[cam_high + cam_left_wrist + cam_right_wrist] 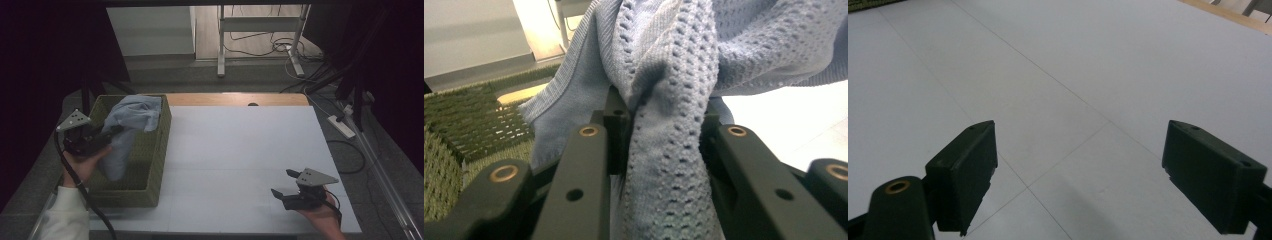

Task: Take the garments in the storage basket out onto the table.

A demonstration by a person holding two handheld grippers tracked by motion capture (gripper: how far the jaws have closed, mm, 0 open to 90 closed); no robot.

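A light blue knitted cloth [131,116] hangs over the green woven basket [155,165] at the table's left side, one end trailing down inside it. My left gripper [107,134] is shut on a bunched fold of that cloth [664,150], which fills the space between its black jaws in the left gripper view. At the table's near right, my right gripper [282,184] stands open just above the white tabletop [1058,75], with nothing between its fingers [965,170].
A wooden strip [235,99] runs along the table's far edge. Beyond it stand a white frame's legs [221,45] and loose cables on the floor. A power strip [341,126] lies off the right edge.
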